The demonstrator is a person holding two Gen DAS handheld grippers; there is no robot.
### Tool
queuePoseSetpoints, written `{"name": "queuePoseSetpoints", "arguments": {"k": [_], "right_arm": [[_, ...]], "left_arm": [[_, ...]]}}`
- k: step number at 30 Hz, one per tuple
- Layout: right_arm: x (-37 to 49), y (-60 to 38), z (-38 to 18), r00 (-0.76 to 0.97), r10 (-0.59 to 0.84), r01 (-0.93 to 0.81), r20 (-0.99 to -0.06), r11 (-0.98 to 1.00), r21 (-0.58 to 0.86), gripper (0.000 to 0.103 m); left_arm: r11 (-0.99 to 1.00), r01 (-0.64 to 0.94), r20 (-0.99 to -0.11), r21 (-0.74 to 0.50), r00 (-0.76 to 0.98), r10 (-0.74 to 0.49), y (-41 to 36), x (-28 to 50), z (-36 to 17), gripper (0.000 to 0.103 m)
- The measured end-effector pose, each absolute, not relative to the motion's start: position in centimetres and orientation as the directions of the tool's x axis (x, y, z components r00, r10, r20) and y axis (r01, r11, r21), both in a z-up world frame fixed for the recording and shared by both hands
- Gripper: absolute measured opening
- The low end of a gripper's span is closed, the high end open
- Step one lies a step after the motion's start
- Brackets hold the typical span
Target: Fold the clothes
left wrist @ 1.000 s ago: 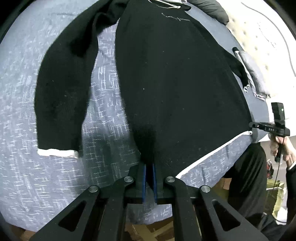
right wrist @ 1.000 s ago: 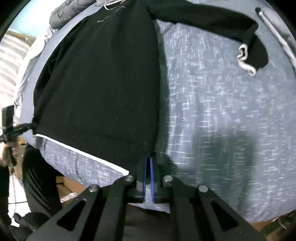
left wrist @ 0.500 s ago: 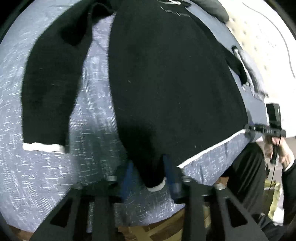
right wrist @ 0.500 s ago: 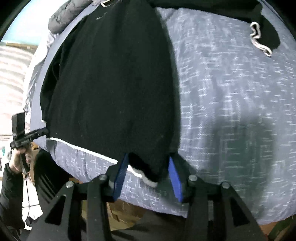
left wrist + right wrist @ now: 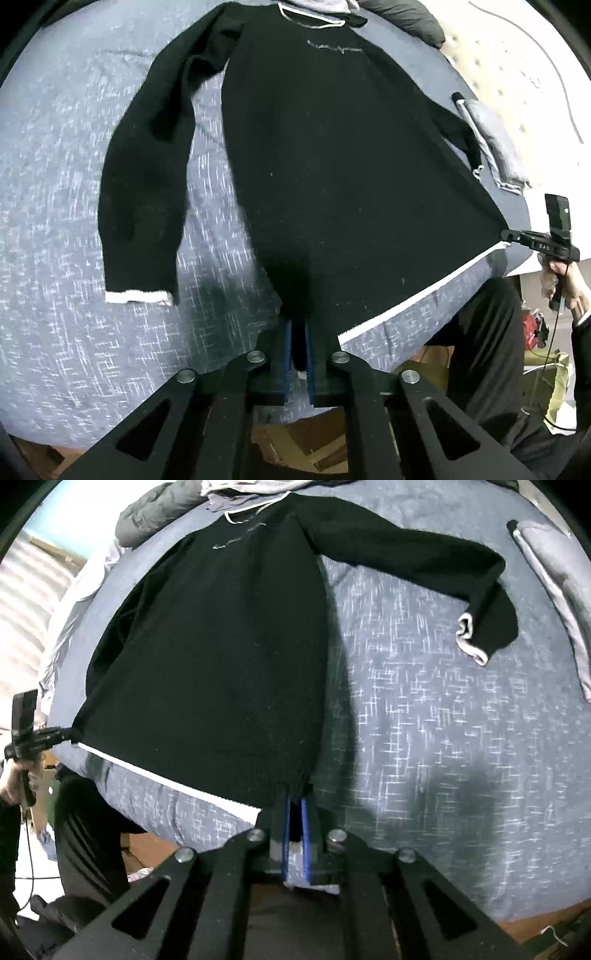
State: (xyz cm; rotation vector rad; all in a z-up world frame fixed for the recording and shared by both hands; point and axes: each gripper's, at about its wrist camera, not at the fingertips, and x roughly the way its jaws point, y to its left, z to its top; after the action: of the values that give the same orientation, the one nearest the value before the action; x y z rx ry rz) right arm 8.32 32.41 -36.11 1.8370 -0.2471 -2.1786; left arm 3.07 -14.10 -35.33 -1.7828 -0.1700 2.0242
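A black sweater [image 5: 332, 166] with white trim lies flat, neck away from me, on a blue-grey patterned bed cover [image 5: 55, 258]. My left gripper [image 5: 299, 325] is closing its jaws on the near left hem corner, with black knit pinched between the blue pads. In the right wrist view the sweater [image 5: 214, 657] is held at its other hem corner by my right gripper [image 5: 295, 803], whose jaws are also closing on the fabric. Each gripper shows in the other's view, the right gripper [image 5: 506, 234] and the left gripper [image 5: 72, 734], with the hem stretched between them. One sleeve [image 5: 144, 184] lies straight; the other sleeve [image 5: 406, 550] bends outward.
A folded grey garment [image 5: 495, 147] lies at the bed's right side, and a dark padded jacket [image 5: 155, 513] beyond the collar. The person's black trouser legs [image 5: 480, 332] stand at the near bed edge, above a wooden floor. A cream tufted surface [image 5: 517, 74] lies further right.
Both grippers opened around the hem corners half a second ago and have shut on them again. Both have risen a little, so more of the sweater is in view.
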Motion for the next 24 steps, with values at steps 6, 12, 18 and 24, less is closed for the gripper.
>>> {"name": "queuePoseSetpoints", "arguments": {"k": [6, 12, 18, 24], "right_arm": [[9.1, 32.7, -40.8, -0.082, -0.286, 0.068, -0.955, -0.957, 0.281, 0.004], [8.2, 33.8, -40.6, -0.095, -0.312, 0.037, -0.945, -0.95, 0.31, 0.008], [5.8, 37.2, -37.0, -0.214, -0.308, -0.008, -0.927, -0.949, 0.317, 0.029], [2.2, 42.7, -34.3, -0.379, -0.239, -0.152, -0.894, -0.937, 0.315, 0.053]], "left_arm": [[-0.905, -0.21, -0.924, -0.369, -0.017, 0.381, -14.2, 3.1, -39.9, 0.005], [-0.893, -0.209, -0.911, -0.399, -0.023, 0.413, -14.1, 2.6, -39.4, 0.01], [-0.923, -0.146, -0.912, -0.356, -0.162, 0.377, -17.9, 0.5, -35.8, 0.043], [-0.97, -0.015, -0.932, -0.244, -0.272, 0.238, -23.3, -2.3, -35.4, 0.053]]}}
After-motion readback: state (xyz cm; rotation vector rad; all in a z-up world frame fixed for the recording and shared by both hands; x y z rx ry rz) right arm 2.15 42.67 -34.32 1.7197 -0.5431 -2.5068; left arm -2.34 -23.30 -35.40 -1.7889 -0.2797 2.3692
